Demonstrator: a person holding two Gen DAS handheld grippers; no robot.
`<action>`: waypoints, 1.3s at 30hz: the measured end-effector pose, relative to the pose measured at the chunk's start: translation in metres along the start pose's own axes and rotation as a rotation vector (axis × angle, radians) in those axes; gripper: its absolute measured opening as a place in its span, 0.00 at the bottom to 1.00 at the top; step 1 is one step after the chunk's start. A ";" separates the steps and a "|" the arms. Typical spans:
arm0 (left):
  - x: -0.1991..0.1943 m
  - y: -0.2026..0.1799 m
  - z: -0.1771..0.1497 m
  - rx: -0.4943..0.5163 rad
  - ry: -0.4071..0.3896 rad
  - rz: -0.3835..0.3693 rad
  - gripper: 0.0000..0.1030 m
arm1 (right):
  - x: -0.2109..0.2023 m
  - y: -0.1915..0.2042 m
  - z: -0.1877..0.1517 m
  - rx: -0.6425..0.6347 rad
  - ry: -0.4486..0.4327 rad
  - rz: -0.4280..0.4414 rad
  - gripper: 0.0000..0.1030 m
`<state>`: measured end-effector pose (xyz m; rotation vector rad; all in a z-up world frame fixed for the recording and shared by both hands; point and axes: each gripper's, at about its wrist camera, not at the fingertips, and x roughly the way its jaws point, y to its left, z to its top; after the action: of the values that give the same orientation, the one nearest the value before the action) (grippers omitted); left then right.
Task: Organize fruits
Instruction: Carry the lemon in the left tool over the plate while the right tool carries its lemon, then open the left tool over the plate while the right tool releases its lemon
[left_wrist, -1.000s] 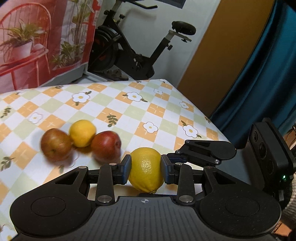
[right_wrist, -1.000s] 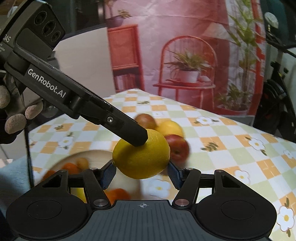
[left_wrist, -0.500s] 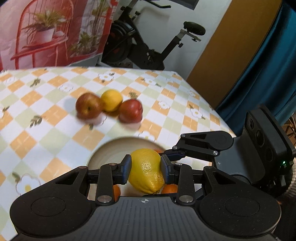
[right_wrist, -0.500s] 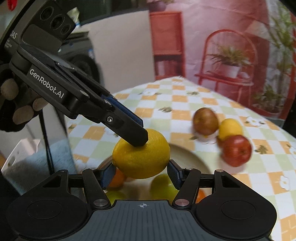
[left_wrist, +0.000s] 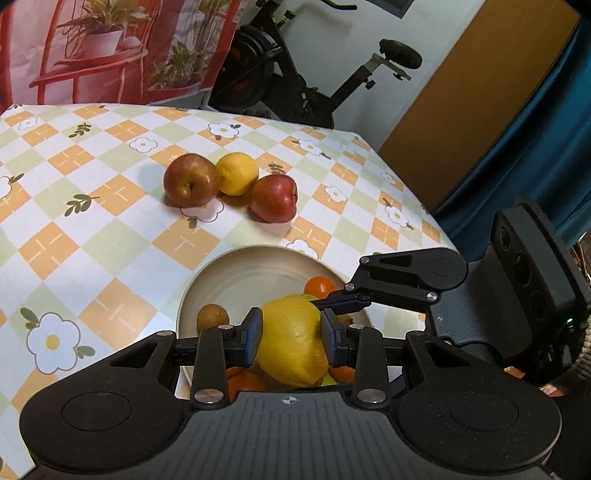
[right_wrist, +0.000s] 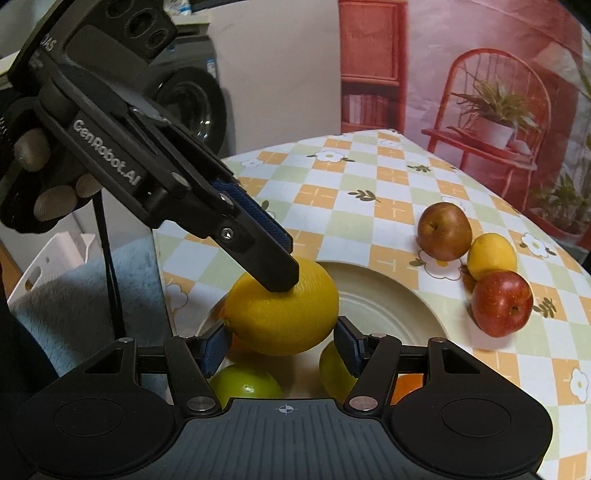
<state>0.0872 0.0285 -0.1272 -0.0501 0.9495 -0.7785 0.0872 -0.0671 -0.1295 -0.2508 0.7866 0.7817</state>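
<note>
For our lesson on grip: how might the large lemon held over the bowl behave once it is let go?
The lemon is oval and firm-looking, so it would probably roll until other fruit in the bowl stops it. Its dimpled skin likely resists slipping.

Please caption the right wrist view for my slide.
Both hand-held grippers hold a lemon above the plate.

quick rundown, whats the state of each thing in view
lemon: gripped by both grippers, over the plate
left gripper: shut on lemon
right gripper: shut on lemon
plate: partly filled with fruit
two apples and a yellow fruit: on the tablecloth, outside the plate
</note>
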 end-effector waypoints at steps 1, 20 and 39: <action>0.000 0.000 -0.001 0.000 0.005 0.001 0.34 | 0.001 0.001 0.001 -0.012 0.006 0.001 0.55; 0.008 0.009 -0.007 -0.010 0.041 0.018 0.34 | -0.001 0.002 0.001 -0.058 0.046 -0.006 0.52; -0.007 0.010 0.017 -0.064 -0.144 0.113 0.34 | -0.031 -0.032 -0.004 0.041 -0.083 -0.095 0.50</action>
<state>0.1029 0.0356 -0.1159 -0.1061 0.8330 -0.6320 0.0941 -0.1074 -0.1124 -0.2163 0.7064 0.6823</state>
